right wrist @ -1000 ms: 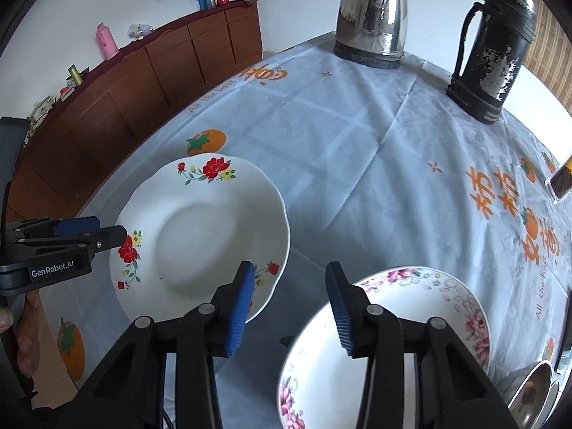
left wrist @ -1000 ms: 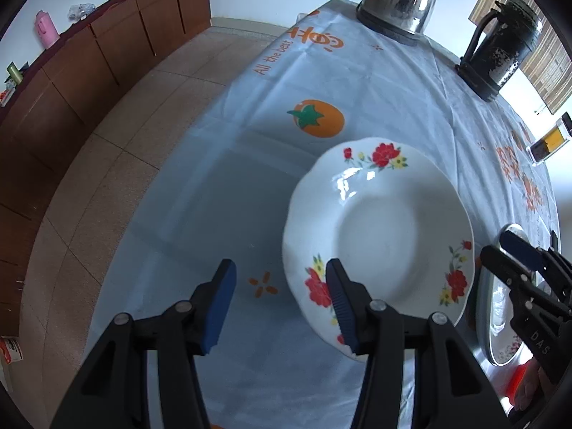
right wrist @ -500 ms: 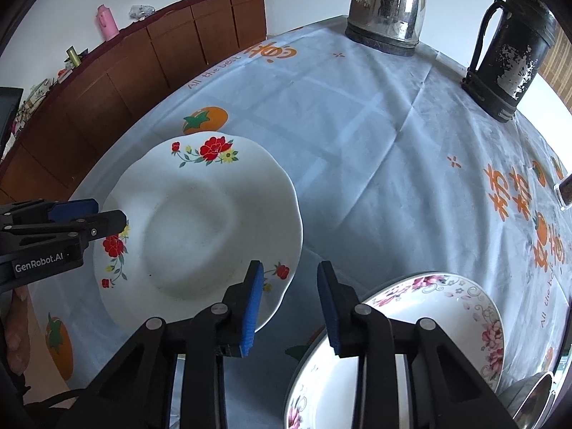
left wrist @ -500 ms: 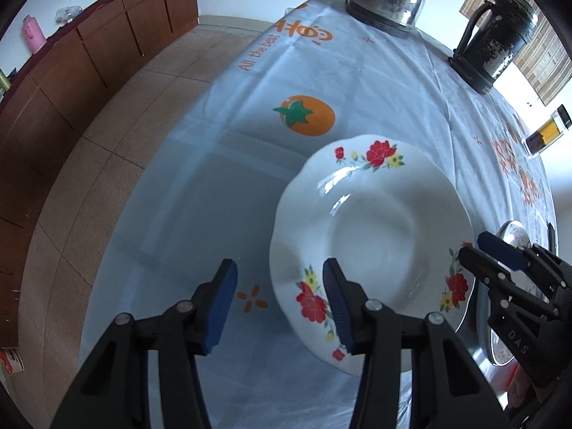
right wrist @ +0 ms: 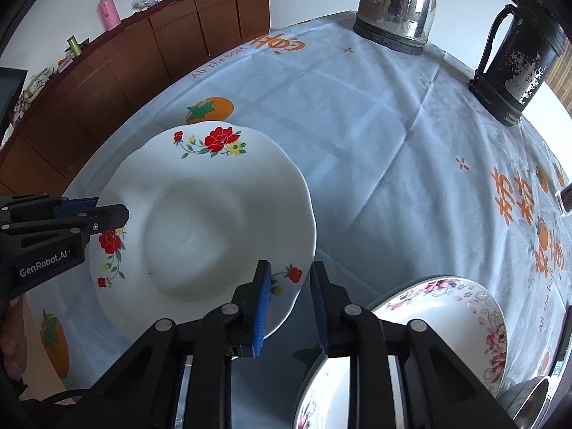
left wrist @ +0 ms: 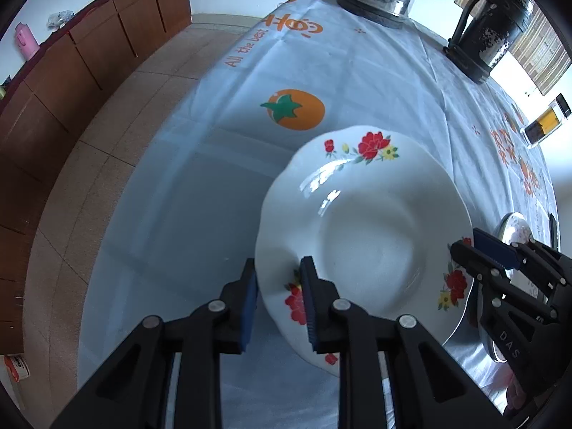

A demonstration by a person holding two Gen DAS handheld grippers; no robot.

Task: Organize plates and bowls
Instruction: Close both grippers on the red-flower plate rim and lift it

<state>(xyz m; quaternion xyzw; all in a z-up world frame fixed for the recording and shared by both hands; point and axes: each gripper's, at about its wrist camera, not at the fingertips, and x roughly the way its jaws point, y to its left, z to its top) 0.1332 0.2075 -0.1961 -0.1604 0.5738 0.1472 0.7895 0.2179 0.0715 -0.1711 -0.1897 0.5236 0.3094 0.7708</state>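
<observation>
A white plate with red flowers (left wrist: 364,236) is held tilted above the blue tablecloth; it also shows in the right wrist view (right wrist: 200,221). My left gripper (left wrist: 277,304) is shut on its near rim, one pad under and one over the rim. My right gripper (right wrist: 289,307) is narrowly open around the plate's opposite rim; from the left wrist view it shows at the plate's right edge (left wrist: 479,250). A bowl with pink flowers (right wrist: 429,339) sits on the table below my right gripper.
A steel kettle (right wrist: 397,7) and a black thermos jug (right wrist: 518,57) stand at the table's far end. A glass jar (left wrist: 543,121) stands at the right edge. A metal bowl (right wrist: 536,404) sits at the lower right. Brown cabinets (right wrist: 143,53) line the left wall.
My left gripper has closed onto the plate's rim and the plate has lifted and tilted. My right gripper has narrowed around the plate's other rim.
</observation>
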